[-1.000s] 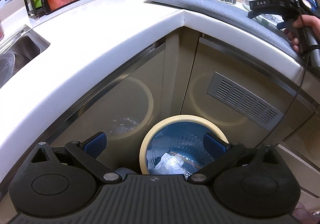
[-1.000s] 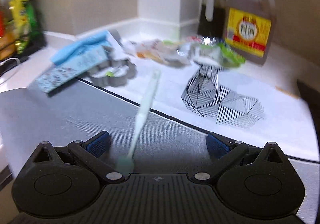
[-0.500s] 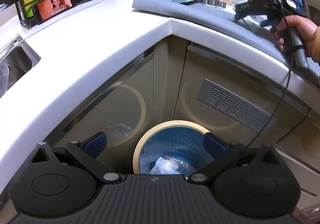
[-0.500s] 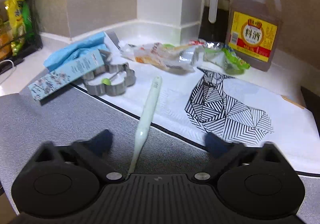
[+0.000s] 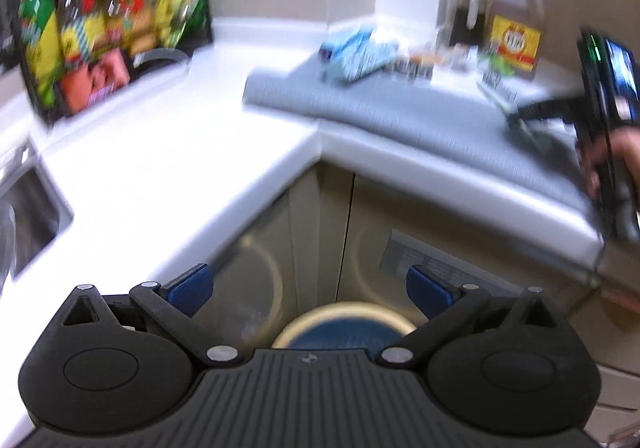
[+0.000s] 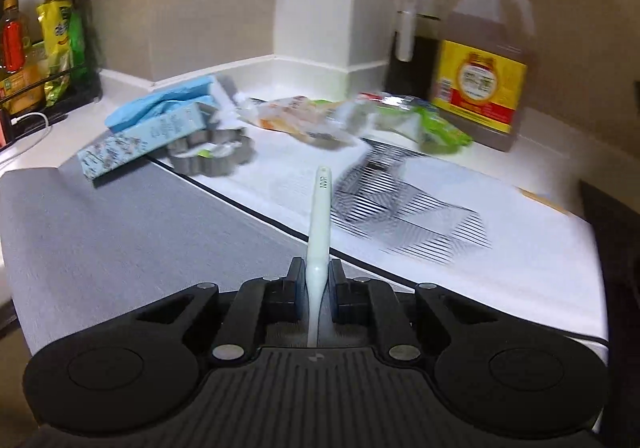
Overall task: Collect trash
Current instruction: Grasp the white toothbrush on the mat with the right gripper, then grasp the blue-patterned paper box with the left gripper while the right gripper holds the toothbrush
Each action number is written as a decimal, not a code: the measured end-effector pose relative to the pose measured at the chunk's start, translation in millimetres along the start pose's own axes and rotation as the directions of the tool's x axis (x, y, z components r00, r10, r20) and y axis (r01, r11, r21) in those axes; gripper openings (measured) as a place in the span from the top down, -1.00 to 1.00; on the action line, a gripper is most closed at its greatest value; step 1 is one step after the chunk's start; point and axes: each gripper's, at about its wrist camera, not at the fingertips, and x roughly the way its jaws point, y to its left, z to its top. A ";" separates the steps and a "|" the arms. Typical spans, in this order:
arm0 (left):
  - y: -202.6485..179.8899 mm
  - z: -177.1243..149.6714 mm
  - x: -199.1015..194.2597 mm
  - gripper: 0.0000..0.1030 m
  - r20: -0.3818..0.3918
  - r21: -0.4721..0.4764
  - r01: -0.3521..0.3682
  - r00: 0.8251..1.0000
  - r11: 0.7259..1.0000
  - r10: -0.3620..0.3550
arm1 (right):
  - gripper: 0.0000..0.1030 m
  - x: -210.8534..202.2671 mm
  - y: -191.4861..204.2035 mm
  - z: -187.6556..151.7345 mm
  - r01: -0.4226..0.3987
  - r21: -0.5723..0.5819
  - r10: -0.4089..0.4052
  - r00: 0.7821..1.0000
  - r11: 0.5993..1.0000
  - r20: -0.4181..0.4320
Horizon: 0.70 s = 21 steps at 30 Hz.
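Note:
My right gripper (image 6: 314, 288) is shut on a pale white-green stick-shaped tube (image 6: 321, 208), which points forward above the grey mat (image 6: 120, 216). More trash lies beyond on the counter: a blue patterned box (image 6: 136, 140), clear plastic wrappers (image 6: 304, 116) and a green wrapper (image 6: 432, 128). My left gripper (image 5: 310, 288) is open and empty, over the floor in front of the corner cabinet. Below it shows the cream rim of a trash bin with a blue liner (image 5: 344, 324). The right gripper also shows at the right edge of the left wrist view (image 5: 520, 116).
A metal cookie cutter (image 6: 212, 152) and a paper with a black striped figure (image 6: 400, 208) lie on the counter. A large brown jug (image 6: 484, 60) and a dark bottle (image 6: 412, 44) stand at the back. A rack of bottles (image 5: 100, 20) and a sink (image 5: 24, 216) are left.
My right gripper has closed on the tube and lifted it. My left gripper has tilted up and away from the bin, which now only shows its rim.

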 end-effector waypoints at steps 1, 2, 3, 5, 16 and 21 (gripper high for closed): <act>-3.6 8.3 1.2 -1.00 0.028 0.017 -0.001 1.000 1.000 0.001 | 0.74 -2.8 -3.9 -3.8 0.016 -0.011 -0.016 1.000 1.000 0.005; -7.6 17.0 2.8 -1.00 0.055 0.034 -0.002 0.999 0.999 0.000 | 0.74 -5.2 -7.1 -7.5 0.028 -0.022 -0.028 1.000 0.999 0.010; -12.3 27.5 6.2 -1.00 0.080 0.051 -0.001 0.997 0.999 -0.003 | 0.74 -6.7 -10.3 -10.5 0.028 -0.022 -0.028 1.000 0.999 0.014; -20.1 48.8 15.7 -1.00 0.120 0.071 0.010 0.993 0.997 -0.019 | 0.74 -8.0 -16.0 -13.3 0.016 0.002 -0.016 1.000 1.000 0.019; -42.7 175.3 127.1 -1.00 0.201 0.138 0.124 0.968 0.983 -0.150 | 0.72 -7.5 -18.0 -12.4 0.012 0.026 -0.013 1.000 1.000 0.017; -48.3 209.7 188.0 -1.00 0.121 0.124 0.186 0.972 0.975 -0.201 | 0.72 -6.7 -16.2 -11.9 0.021 0.010 -0.021 1.000 1.000 0.016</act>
